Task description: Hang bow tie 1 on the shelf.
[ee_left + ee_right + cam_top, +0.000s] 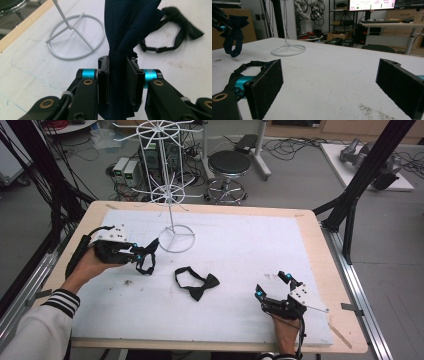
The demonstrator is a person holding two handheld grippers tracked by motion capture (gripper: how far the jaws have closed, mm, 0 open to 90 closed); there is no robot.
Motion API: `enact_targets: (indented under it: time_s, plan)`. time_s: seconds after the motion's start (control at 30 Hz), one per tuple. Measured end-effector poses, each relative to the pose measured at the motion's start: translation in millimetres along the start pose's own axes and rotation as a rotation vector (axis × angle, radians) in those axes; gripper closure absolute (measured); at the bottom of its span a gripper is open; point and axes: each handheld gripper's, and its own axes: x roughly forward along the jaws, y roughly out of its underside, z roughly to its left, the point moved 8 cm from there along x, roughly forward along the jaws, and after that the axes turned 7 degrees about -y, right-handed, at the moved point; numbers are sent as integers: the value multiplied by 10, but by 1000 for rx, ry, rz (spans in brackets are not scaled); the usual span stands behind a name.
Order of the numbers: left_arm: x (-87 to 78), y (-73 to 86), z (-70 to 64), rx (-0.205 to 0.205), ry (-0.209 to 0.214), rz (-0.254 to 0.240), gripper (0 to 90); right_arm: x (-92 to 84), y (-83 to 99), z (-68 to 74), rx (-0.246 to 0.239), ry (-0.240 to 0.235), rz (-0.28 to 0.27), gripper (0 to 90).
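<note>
My left gripper point(145, 251) is shut on a dark navy bow tie point(146, 262), which hangs from it above the left part of the table. In the left gripper view the cloth point(127, 27) is pinched between the two pads point(117, 65). A second, black bow tie point(196, 283) lies flat mid-table with its strap looped, also seen beyond the held one point(175, 27). At the front right, my right gripper point(272, 286) rests low and stands open with nothing between its jaws point(329, 82). From there the held bow tie point(233, 37) dangles at the far left.
A white wire display rack point(176, 239) stands on a ring base at the back of the white mat point(240, 250), close to the left gripper; its base ring point(75, 37) lies just ahead. A stool point(229, 165) and cables are behind the table.
</note>
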Motion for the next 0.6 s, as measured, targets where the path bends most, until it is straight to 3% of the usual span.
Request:
enact_targets:
  time_s: [0.33, 0.6]
  plan:
    - [-127, -156, -36, -86, 26, -118, 738, 2, -1, 0, -4, 1, 0, 67]
    - [-236, -281, -35, -101, 30, -166, 738, 4, -1, -2, -7, 0, 0, 67]
